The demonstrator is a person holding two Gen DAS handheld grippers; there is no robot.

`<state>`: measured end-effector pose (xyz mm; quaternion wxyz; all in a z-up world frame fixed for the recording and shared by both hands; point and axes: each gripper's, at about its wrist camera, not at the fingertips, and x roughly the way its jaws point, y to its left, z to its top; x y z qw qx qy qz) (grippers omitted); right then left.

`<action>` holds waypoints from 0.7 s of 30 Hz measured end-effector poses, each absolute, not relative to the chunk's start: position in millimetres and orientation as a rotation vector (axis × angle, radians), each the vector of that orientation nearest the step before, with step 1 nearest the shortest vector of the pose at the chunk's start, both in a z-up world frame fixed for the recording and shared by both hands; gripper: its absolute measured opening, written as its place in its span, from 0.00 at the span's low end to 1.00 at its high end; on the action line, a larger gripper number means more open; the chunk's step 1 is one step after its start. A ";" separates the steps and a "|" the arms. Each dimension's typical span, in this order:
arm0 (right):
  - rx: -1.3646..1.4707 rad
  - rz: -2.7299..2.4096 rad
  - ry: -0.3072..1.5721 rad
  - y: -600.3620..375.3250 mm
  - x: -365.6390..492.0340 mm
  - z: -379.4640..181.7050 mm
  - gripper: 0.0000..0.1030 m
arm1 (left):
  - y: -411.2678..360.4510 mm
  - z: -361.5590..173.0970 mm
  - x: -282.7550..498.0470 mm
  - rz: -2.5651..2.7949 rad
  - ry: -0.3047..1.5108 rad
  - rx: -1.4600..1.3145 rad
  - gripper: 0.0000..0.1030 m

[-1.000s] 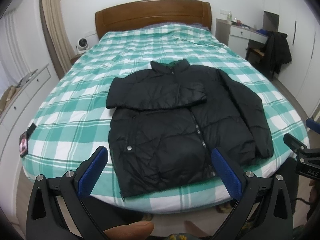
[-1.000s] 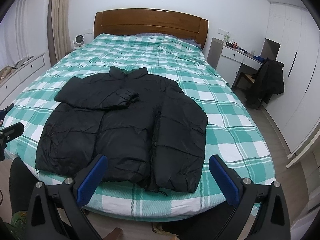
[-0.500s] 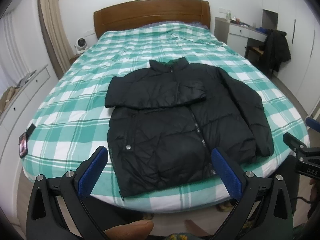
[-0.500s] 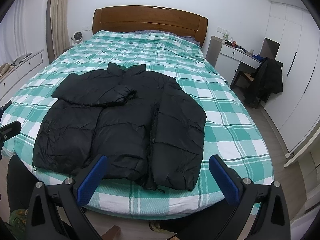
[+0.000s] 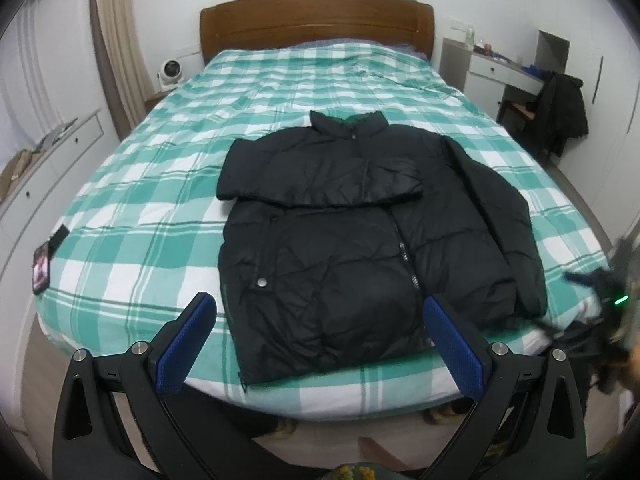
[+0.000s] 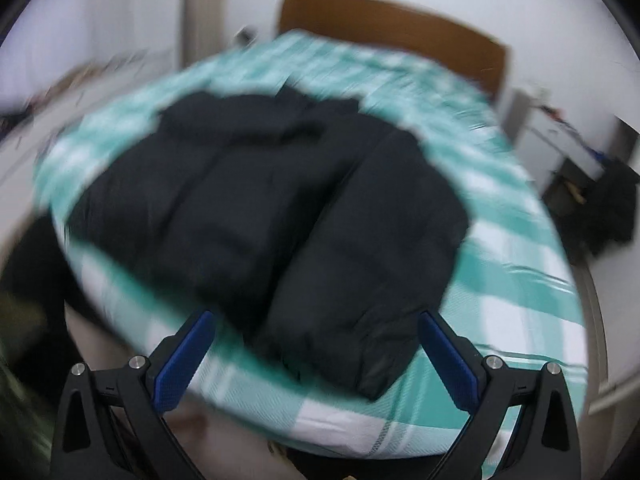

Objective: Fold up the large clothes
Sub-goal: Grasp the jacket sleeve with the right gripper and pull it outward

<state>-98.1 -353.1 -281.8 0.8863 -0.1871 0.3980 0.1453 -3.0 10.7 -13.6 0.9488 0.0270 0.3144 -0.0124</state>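
Observation:
A black puffer jacket (image 5: 360,232) lies flat, front up, on the green and white checked bed (image 5: 140,208). Its left sleeve is folded across the chest; the other sleeve lies straight down the right side. My left gripper (image 5: 320,332) hovers open over the foot of the bed, just short of the jacket's hem. In the blurred right wrist view my right gripper (image 6: 316,348) is open too, close above the cuff end of the straight sleeve on the jacket (image 6: 280,208). That right gripper (image 5: 600,300) shows as a blur at the right edge of the left wrist view.
A wooden headboard (image 5: 316,20) stands at the far end. A white desk (image 5: 500,72) and a chair with a dark coat (image 5: 560,116) are at the right. White drawers (image 5: 48,152) line the left wall. A small dark object (image 5: 44,264) lies on the bed's left edge.
The right gripper has swung fast towards the jacket's right sleeve and tilted, blurring its view. The left gripper has edged closer to the hem. The jacket has not moved.

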 end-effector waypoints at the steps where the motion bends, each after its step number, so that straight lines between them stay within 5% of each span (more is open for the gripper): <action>1: -0.425 0.309 0.835 -349.7 -92.4 -295.4 0.99 | 10.8 -13.5 -3.5 -0.028 0.631 0.050 1.00; 5: -0.514 0.269 0.836 -344.4 -68.7 -326.0 0.97 | 12.2 -14.5 -4.5 -0.018 0.633 0.057 1.00; 7: -0.447 0.296 0.849 -350.8 -63.2 -322.9 0.50 | 14.0 -15.6 -4.2 -0.004 0.640 0.064 1.00; 10: -0.357 0.295 0.817 -365.7 -70.5 -291.3 0.15 | 17.8 -17.7 -2.6 0.006 0.643 0.056 1.00; 21: -0.099 -0.186 0.541 -562.3 -34.3 -112.4 0.15 | -1.7 -20.1 2.1 -0.048 0.642 0.093 1.00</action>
